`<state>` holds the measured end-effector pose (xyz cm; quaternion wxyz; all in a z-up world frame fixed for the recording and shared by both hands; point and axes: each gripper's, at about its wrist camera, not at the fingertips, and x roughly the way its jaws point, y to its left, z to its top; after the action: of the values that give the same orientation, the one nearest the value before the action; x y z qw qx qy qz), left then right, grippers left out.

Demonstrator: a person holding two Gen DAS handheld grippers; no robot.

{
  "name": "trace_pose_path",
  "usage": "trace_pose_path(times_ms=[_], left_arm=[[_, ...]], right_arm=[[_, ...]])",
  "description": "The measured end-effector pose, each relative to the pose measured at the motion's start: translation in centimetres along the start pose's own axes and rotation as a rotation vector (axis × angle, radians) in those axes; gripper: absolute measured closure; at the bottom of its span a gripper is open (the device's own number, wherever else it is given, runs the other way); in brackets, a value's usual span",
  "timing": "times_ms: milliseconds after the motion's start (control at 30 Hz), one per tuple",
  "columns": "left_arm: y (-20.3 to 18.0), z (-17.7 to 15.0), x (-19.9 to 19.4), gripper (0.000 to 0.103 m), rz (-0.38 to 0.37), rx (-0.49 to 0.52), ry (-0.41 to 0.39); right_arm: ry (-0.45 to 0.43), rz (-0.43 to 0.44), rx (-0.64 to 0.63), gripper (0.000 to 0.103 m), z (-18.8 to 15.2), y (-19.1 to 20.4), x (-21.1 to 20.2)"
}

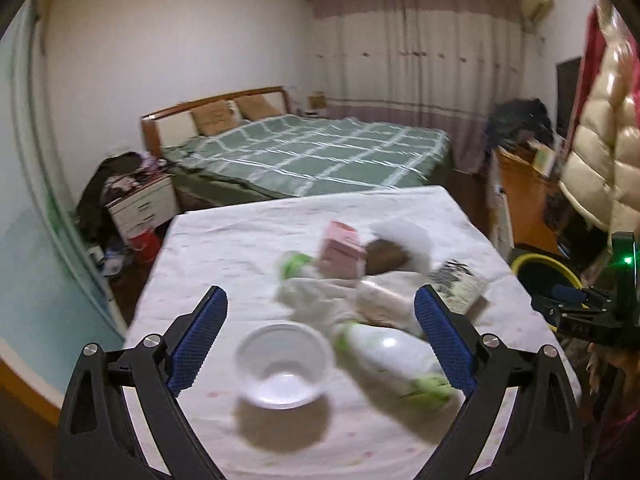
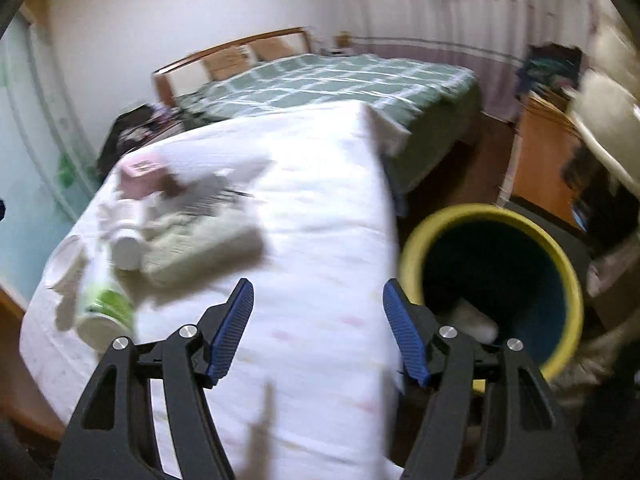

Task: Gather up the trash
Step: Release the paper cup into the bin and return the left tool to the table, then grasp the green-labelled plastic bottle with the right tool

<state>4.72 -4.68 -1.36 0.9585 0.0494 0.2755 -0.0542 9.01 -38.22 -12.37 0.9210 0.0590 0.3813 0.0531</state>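
A pile of trash lies on the white-clothed table [image 1: 240,240]: a clear plastic bowl [image 1: 284,364], a white bottle with green label [image 1: 392,360], a pink box [image 1: 342,248], crumpled wrappers [image 1: 384,300] and a black-and-white packet [image 1: 458,284]. My left gripper [image 1: 320,300] hangs open wide above the bowl and bottle, holding nothing. My right gripper [image 2: 317,286] is open and empty over the table's right edge, beside the yellow-rimmed bin [image 2: 492,280]. A white piece [image 2: 476,320] lies inside the bin. The bottle [image 2: 104,304] and pink box [image 2: 142,178] lie to its left.
A bed with a green checked cover [image 1: 312,156] stands behind the table. A cluttered nightstand [image 1: 140,200] is at the left, a wooden cabinet [image 1: 524,196] and a puffy cream jacket [image 1: 604,140] at the right. The bin [image 1: 536,268] stands on the floor off the table's right edge.
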Motion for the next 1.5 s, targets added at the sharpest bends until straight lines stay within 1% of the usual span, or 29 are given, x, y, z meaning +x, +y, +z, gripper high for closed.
trace_pose_path(times_ms=[133,200,233,300,367,500,600,767,933,967,1000,1100,1267,1400,1500], left_arm=[[2.2,-0.4,-0.9,0.009,0.020,-0.020,-0.023],[2.4,-0.4,-0.9,0.009,0.028,-0.025,-0.027],[2.7,-0.5,-0.9,0.009,0.029,-0.027,-0.026],[2.2,-0.4,-0.6,0.008,0.030,-0.028,-0.021],[2.1,-0.5,-0.3,0.008,0.036,-0.026,-0.018],[2.2,-0.7,0.0,0.008,0.038,-0.032,-0.016],[2.0,-0.8,0.5,0.008,0.026,-0.034,-0.009],[1.3,-1.4,0.9,0.008,0.011,-0.018,0.008],[1.0,-1.6,1.2,0.008,-0.004,-0.020,0.021],[1.0,-1.6,1.3,0.008,-0.005,-0.022,0.023],[0.9,-1.6,1.3,0.007,-0.007,-0.022,0.024],[0.7,-1.6,1.4,0.007,-0.009,-0.018,0.025],[1.1,-1.5,1.3,0.007,-0.009,-0.033,0.021],[1.4,-1.5,1.1,0.007,-0.006,-0.043,0.014],[1.5,-1.6,1.0,0.007,-0.004,-0.046,0.014]], right_arm=[[0.016,0.102,-0.077,0.039,1.7,4.6,1.3],[0.036,0.147,-0.122,0.039,2.1,7.2,1.9],[0.040,0.164,-0.136,0.039,2.0,8.1,2.0],[0.046,0.208,-0.158,0.039,1.7,9.9,1.7],[0.057,0.270,-0.180,0.039,1.0,11.3,1.2],[0.068,0.334,-0.212,0.039,-0.6,12.8,0.2],[0.085,0.346,-0.254,0.039,-1.8,14.0,0.4],[0.151,0.325,-0.286,0.039,-2.7,15.3,3.5],[0.160,0.338,-0.290,0.039,-2.8,15.7,4.9],[0.165,0.339,-0.289,0.041,-2.8,15.7,5.1],[0.169,0.339,-0.289,0.049,-2.9,15.7,5.3],[0.173,0.349,-0.273,0.050,-2.8,15.4,5.2],[0.088,0.371,-0.265,0.051,-1.6,14.6,1.7],[0.004,0.384,-0.261,0.053,-0.2,13.6,-1.7],[-0.021,0.390,-0.259,0.053,0.4,13.1,-3.1]])
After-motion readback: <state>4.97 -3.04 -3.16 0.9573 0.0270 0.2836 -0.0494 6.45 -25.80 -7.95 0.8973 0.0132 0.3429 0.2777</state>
